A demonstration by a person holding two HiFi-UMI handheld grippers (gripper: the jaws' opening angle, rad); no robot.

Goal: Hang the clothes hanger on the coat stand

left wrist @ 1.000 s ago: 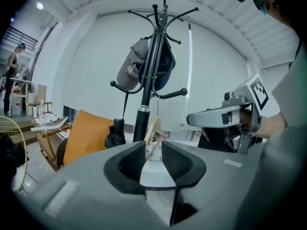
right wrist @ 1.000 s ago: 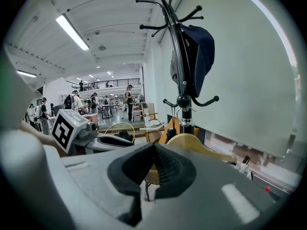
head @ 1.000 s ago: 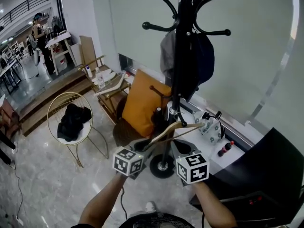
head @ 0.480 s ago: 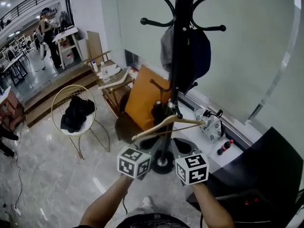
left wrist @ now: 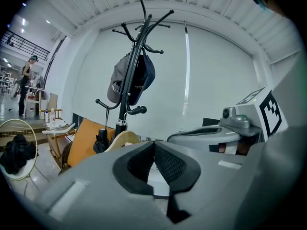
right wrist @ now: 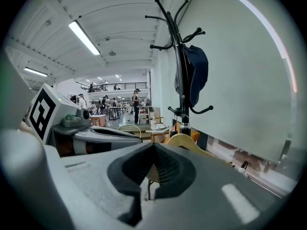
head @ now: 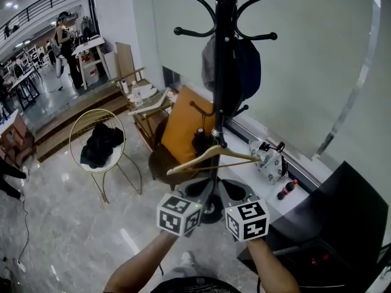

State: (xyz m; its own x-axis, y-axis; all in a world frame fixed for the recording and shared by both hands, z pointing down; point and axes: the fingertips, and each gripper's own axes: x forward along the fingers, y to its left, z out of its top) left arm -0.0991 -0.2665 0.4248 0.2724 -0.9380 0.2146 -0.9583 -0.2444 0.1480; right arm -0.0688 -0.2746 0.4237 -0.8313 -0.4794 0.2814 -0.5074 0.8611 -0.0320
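One pale, curved wooden hanger (head: 190, 162), tilted.

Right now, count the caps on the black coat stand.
2: a grey fabric cap hangs left on the black metal coat stand, a navy cap right; another may hide behind.

1. The clothes hanger (head: 211, 159) is pale wood, smooth, with a soft sheen.
2. The coat stand (head: 221, 54) looks like black metal with a glossy finish.
3. The grey cap (head: 209, 66) and the dark blue cap (head: 249, 72) are both matt cloth.
4. The floor (head: 73, 231) is polished, stone-like and glossy, and shows light streaks.
5. The wire chair (head: 98, 110) is thin, shiny gold-coloured metal. The black garment (head: 101, 146) is dull, crumpled cloth.
6. The orange cushion (head: 183, 127) has a matt, fabric-like surface.
7. The right gripper (right wrist: 153, 147) is matt grey plastic. The pads (right wrist: 168, 169) on its jaws are black, ribbed and rubbery.
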